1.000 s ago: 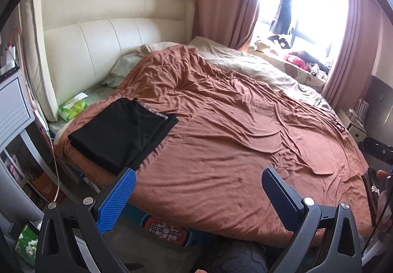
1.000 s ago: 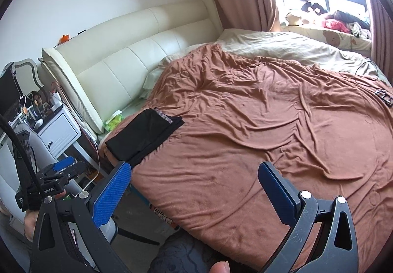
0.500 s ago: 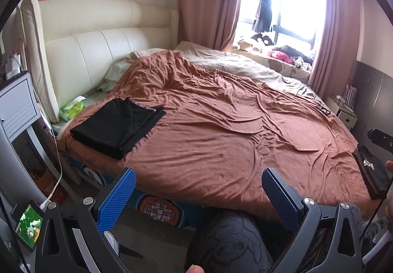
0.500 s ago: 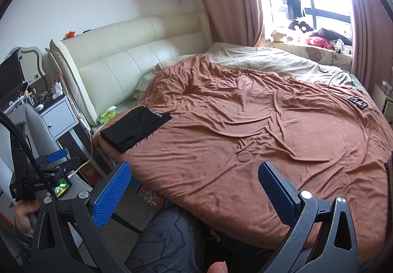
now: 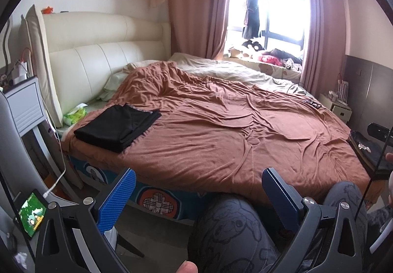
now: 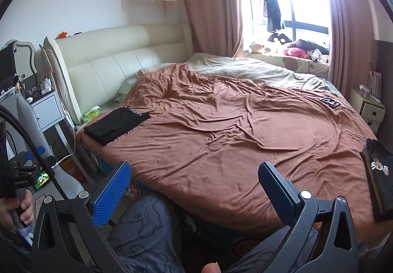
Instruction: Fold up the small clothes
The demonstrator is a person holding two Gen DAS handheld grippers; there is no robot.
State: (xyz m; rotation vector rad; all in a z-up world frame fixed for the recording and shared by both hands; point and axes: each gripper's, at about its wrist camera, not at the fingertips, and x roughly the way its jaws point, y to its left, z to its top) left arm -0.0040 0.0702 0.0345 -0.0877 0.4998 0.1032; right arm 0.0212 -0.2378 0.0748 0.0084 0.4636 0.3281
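Both grippers hang wide apart and empty low in frame, left gripper and right gripper, above the person's patterned trouser knees. The folded black garment lies at centre left on the brown bedspread. A second dark garment lies at the bed's right edge.

A rust-brown blanket is lying rumpled over the bed, spreading out ahead of the tongs. Beyond it, a cream padded headboard is standing far ahead to their left. A green tissue pack is resting by the headboard's foot. Pink curtains are hanging at the bright window far ahead, where soft toys are sitting. A small screen is glowing low at the left.
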